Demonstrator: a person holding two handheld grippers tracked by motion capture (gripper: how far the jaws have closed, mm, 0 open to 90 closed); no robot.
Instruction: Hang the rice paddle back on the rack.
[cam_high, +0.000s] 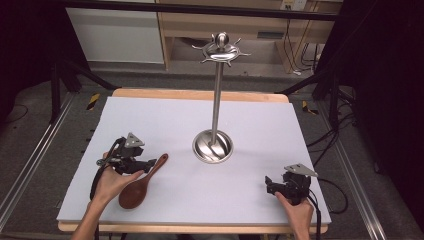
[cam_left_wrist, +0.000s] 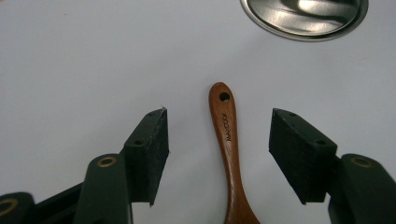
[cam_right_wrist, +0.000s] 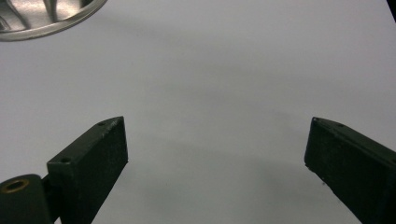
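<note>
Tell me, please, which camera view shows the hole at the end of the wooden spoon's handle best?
The left gripper view: the wooden spoon lies between the open fingers of the left gripper, untouched, and the hole and a printed word on the handle are sharp. The high view shows the whole spoon, bowl toward the person, but too small to see the hole.

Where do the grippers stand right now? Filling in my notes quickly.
Left gripper: open, astride the brown wooden spoon's handle, pads clear of it.
Right gripper: open, holding nothing, over the white table.
</note>
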